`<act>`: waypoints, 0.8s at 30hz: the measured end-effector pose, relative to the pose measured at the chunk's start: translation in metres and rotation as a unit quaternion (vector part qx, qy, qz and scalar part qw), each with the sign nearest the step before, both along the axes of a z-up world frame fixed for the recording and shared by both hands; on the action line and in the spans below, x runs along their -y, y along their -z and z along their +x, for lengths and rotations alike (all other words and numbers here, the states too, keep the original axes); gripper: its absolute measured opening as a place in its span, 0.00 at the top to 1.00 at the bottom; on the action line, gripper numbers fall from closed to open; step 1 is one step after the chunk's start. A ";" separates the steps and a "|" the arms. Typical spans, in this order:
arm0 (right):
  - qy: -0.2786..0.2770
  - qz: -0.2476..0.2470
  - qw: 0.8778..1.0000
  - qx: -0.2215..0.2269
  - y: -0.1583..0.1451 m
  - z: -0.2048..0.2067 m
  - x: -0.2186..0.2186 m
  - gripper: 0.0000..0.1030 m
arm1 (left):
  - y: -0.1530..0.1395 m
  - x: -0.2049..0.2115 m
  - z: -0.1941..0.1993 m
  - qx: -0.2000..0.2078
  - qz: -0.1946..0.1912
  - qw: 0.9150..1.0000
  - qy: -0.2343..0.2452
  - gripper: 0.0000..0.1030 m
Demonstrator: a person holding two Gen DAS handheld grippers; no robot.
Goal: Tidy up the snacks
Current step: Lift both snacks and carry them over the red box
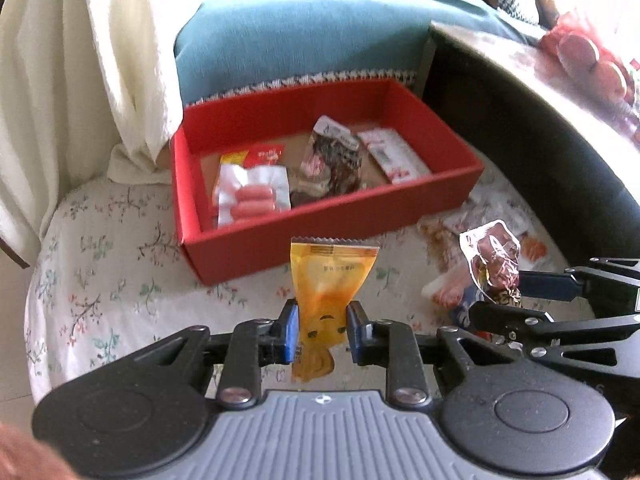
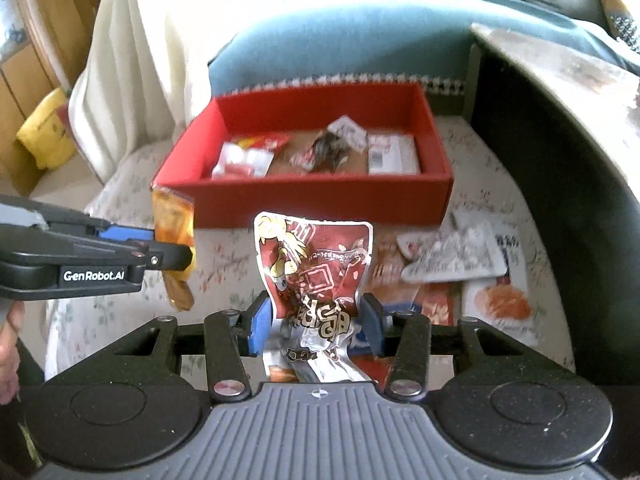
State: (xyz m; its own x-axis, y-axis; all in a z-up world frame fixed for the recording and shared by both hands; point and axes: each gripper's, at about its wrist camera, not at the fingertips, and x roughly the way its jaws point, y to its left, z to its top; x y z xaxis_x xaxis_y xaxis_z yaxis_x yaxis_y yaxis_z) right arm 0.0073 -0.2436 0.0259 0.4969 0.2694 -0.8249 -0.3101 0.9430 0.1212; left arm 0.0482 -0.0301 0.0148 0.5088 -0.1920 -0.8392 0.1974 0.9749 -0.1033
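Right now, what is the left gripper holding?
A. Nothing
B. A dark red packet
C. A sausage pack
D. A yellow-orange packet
D: the left gripper is shut on the yellow-orange packet, held upright in front of the red box; the dark red packet sits in the right gripper.

Two wrist fisheyes, angled steeply down, close over floral cloth (image 1: 100, 240), both facing red box (image 2: 320, 200)

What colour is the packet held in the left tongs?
Yellow-orange packet, clearest in the left wrist view.
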 end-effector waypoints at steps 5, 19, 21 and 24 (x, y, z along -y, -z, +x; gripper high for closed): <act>0.007 0.001 1.000 0.020 -0.010 0.008 0.001 0.47 | -0.011 0.000 0.003 0.013 -0.020 1.000 -0.001 0.81; 0.010 0.006 0.998 0.063 -0.028 0.049 -0.003 0.47 | -0.042 0.004 0.030 0.062 -0.039 0.997 -0.014 0.81; 0.007 0.007 0.998 0.067 -0.030 0.056 -0.006 0.47 | -0.045 0.004 0.036 0.067 -0.040 0.997 -0.018 0.81; 0.004 0.007 0.997 0.070 -0.030 0.067 -0.012 0.47 | -0.048 0.003 0.046 0.072 -0.040 0.996 -0.022 0.81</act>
